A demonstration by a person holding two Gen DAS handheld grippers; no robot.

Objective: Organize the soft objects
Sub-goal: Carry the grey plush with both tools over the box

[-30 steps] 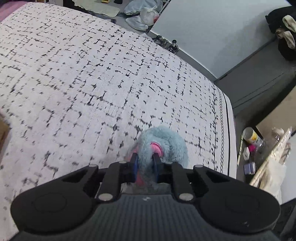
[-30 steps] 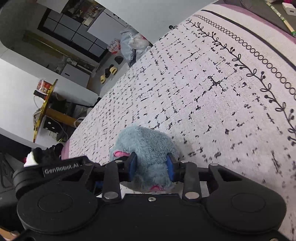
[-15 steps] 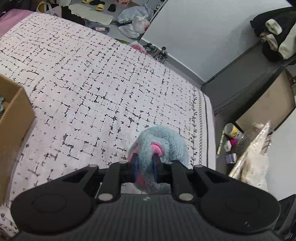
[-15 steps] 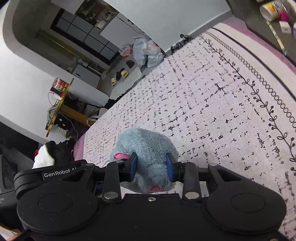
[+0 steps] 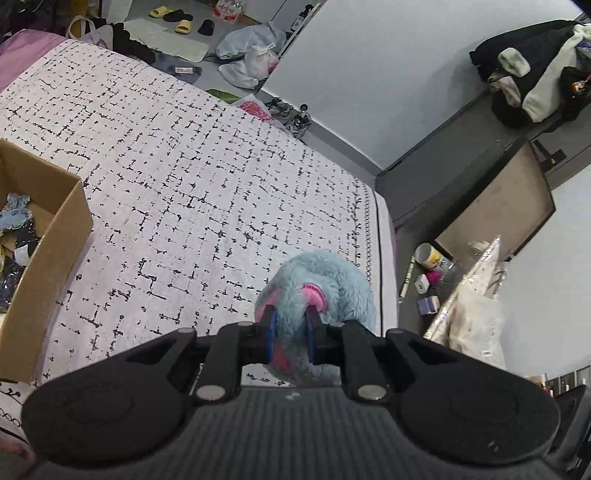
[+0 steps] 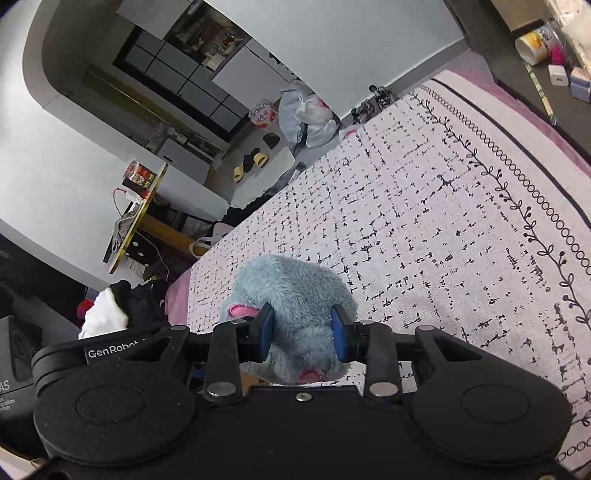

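Note:
A fluffy blue plush toy with pink patches hangs above the patterned bed cover, held by both grippers. My left gripper is shut on one end of it, its blue pads squeezing pink and blue fur. In the right wrist view the same plush toy bulges between the pads of my right gripper, which is shut on its body. A cardboard box with soft items inside stands on the bed at the left of the left wrist view.
The bed's far edge drops to a floor with plastic bags, slippers and shoes. A dark bedside shelf holds a cup and small items. Clothes are piled on a dark cabinet. A round side table stands beyond the bed.
Both grippers have risen with the plush toy, so the bed looks farther below. The cardboard box has come into the left wrist view at the left. Both grips are unchanged.

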